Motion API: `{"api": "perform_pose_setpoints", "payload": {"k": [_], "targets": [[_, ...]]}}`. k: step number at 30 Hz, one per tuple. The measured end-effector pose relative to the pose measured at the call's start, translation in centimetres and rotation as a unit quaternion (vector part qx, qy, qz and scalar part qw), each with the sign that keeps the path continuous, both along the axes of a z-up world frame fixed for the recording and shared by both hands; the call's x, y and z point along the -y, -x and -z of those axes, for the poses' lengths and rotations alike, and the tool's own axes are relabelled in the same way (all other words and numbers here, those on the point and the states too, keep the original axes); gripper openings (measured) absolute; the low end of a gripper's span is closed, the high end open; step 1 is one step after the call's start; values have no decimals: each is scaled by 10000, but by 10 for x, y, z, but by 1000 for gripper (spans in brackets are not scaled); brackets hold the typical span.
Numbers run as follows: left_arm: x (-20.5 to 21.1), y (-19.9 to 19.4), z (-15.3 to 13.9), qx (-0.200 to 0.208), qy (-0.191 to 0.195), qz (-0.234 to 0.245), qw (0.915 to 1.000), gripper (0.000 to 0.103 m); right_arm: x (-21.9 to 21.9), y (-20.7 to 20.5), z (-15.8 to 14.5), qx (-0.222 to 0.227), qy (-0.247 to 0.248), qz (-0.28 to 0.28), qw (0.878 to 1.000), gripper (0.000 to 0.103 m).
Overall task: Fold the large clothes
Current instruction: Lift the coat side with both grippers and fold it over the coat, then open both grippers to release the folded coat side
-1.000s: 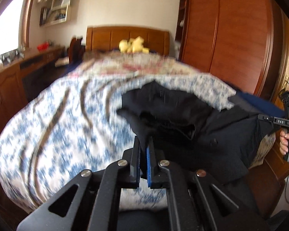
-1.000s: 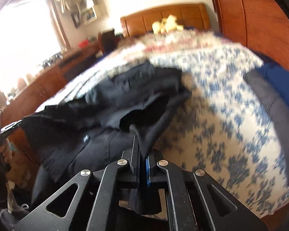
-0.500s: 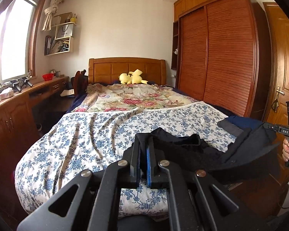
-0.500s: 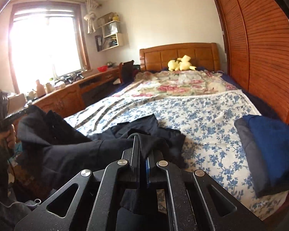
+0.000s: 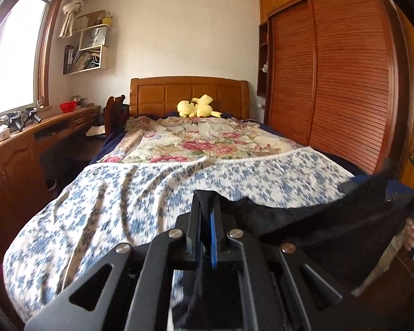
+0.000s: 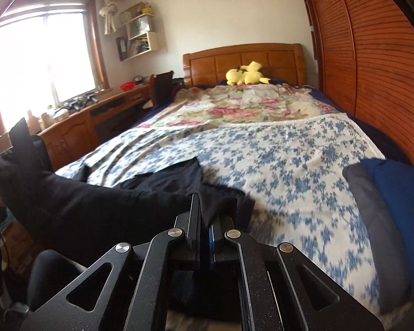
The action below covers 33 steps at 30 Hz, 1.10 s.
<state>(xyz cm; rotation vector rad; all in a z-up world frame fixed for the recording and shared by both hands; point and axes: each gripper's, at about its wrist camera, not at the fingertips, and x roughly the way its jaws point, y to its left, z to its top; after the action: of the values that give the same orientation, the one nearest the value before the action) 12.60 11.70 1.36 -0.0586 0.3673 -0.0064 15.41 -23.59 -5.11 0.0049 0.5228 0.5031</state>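
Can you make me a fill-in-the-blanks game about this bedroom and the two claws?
1. Both claws are shut on a ____ garment.
2. The plush toy by the headboard is ____.
3. The near bedspread has ____ flowers on white.
4. The folded blue cloth lies on the bed's ____ side in the right claw's view.

Missing words: black; yellow; blue; right

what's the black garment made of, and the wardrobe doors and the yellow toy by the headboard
Black garment: matte woven cloth, possibly cotton; it sags and creases softly with no sheen.
Wardrobe doors: reddish-brown wood or wood veneer, semi-gloss; fine horizontal slats with light glare.
Yellow toy: plush fabric, likely stuffed; rounded, soft outline, no shine.
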Motion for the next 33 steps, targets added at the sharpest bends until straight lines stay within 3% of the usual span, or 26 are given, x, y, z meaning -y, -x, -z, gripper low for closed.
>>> {"api": "perform_pose_setpoints", "payload": {"k": [5,10,13,21,26,29,31,33], "targets": [[-16,-55,20,36,207,-134,9997,3,-21,-70,14,23,115,215,9997,1],[-36,-99,38,-7,409,-139,9991,3,-44,-132,33,-28,574,429,9974,2],[-39,-116,47,-19,369,-112,9993,4,-49,-160,44,-120,718,583,9956,2],[-27,-138,76,-365,194,147,9990,7,-67,-195,78,-414,1090,604,9913,2],[-29,-137,76,-435,270,236,9984,18,-80,-202,84,-479,1163,594,9903,8],[-34,-135,76,-453,347,251,9981,26,-81,-202,78,-451,1050,557,9919,26],[-36,-133,77,-464,379,289,9978,34,-80,-199,70,-321,1024,660,9920,56],[-35,-134,79,-506,386,357,9973,35,-75,-195,61,-223,899,684,9933,63]]}}
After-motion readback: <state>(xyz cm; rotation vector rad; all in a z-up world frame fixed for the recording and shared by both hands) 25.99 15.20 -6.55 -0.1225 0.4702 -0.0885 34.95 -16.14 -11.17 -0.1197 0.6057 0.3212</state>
